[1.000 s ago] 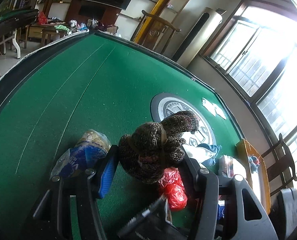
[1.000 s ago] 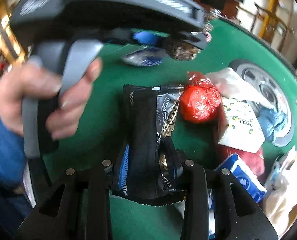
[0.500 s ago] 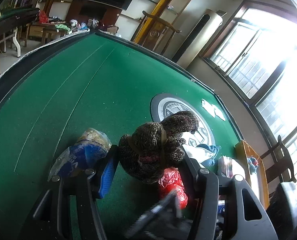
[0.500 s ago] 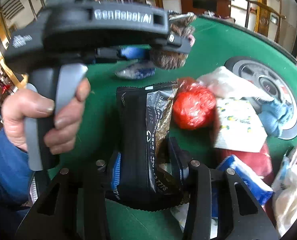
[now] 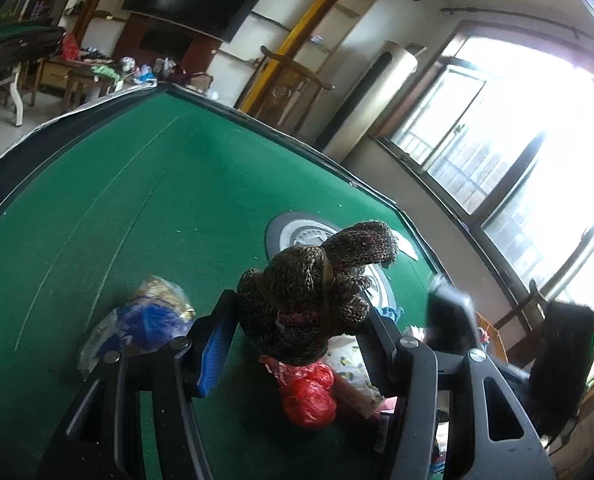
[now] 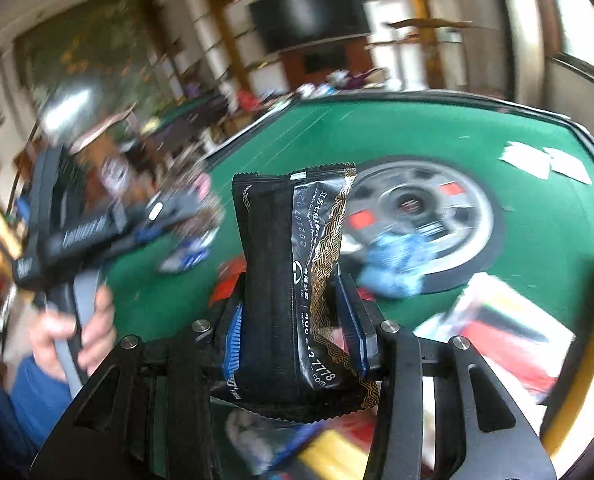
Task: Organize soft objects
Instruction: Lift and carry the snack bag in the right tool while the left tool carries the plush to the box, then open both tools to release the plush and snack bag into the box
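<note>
In the left wrist view my left gripper (image 5: 297,320) is shut on a brown knitted soft toy (image 5: 309,292), held upright just above the green table (image 5: 137,200). Under the toy lies a red plastic bag (image 5: 309,396). The right wrist view shows my right gripper (image 6: 293,320) shut on a black packet with gold print (image 6: 293,276), which stands up between the blue pads, clear of the table. A hand (image 6: 77,328) at the left of that view grips the left gripper's handle. That side is blurred.
A grey round disc (image 6: 437,204) is set in the table's middle, with a blue cloth (image 6: 397,260) on its near edge. White cards (image 6: 545,160) lie beyond it. A blue and gold bag (image 5: 145,320) lies left of the toy. Red and white packages (image 6: 497,332) crowd the near right.
My right gripper has risen with the black packet and swung right, rolling as it went; the table items beneath it have slid out of its view. The left gripper and toy have barely moved.
</note>
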Motion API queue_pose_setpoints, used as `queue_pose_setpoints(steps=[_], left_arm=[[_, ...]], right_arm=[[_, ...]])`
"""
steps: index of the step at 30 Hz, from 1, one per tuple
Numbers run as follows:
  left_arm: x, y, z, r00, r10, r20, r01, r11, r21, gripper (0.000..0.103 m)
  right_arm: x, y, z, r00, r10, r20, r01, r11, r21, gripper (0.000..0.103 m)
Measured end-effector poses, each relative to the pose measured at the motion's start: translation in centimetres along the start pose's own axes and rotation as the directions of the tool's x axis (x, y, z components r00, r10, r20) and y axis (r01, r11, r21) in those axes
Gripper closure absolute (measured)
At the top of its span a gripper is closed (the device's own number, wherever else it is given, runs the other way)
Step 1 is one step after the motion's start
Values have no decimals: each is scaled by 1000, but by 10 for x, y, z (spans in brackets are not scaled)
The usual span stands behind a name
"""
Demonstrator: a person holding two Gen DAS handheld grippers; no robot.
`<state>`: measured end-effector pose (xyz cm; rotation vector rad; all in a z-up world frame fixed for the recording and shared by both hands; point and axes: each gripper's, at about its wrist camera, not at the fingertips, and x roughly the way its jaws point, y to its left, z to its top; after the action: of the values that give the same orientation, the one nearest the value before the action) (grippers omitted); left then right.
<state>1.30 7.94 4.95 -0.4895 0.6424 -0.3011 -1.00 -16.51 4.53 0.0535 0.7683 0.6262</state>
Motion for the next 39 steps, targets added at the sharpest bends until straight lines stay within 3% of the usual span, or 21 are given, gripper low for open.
queue_pose_setpoints(steps=[5, 12, 19, 23, 27, 30, 35, 39], left_arm=[[7, -7, -4, 1000, 2, -22, -2, 999, 39, 46], [7, -30, -11, 999, -11, -48, 13, 998, 57, 46], [23, -91, -14, 988, -105, -116, 117, 988, 102, 46], [45, -136, -19, 966, -179, -187, 202, 972, 116, 45], [72, -182, -28, 933, -244, -266, 283, 951, 121, 45], [95, -218, -36, 900, -284, -330, 339, 933, 122, 45], [128, -261, -52, 864, -308, -399, 379, 919, 110, 45], [154, -279, -73, 843, -274, -462, 359, 928, 104, 45]], right_arm=[[-23, -35, 2, 996, -57, 75, 47, 991, 129, 61], [-37, -65, 3, 989, -106, 107, 74, 961, 266, 61], [-66, -94, 4, 973, -159, 170, 87, 926, 366, 62], [-84, -108, 1, 958, -211, 192, 111, 895, 431, 62], [-116, -117, -8, 921, -306, 240, 156, 856, 493, 62], [-138, -126, -16, 879, -403, 254, 213, 809, 547, 62], [-176, -157, -37, 821, -518, 240, 225, 680, 698, 62], [-205, -177, -55, 767, -600, 227, 210, 569, 795, 61]])
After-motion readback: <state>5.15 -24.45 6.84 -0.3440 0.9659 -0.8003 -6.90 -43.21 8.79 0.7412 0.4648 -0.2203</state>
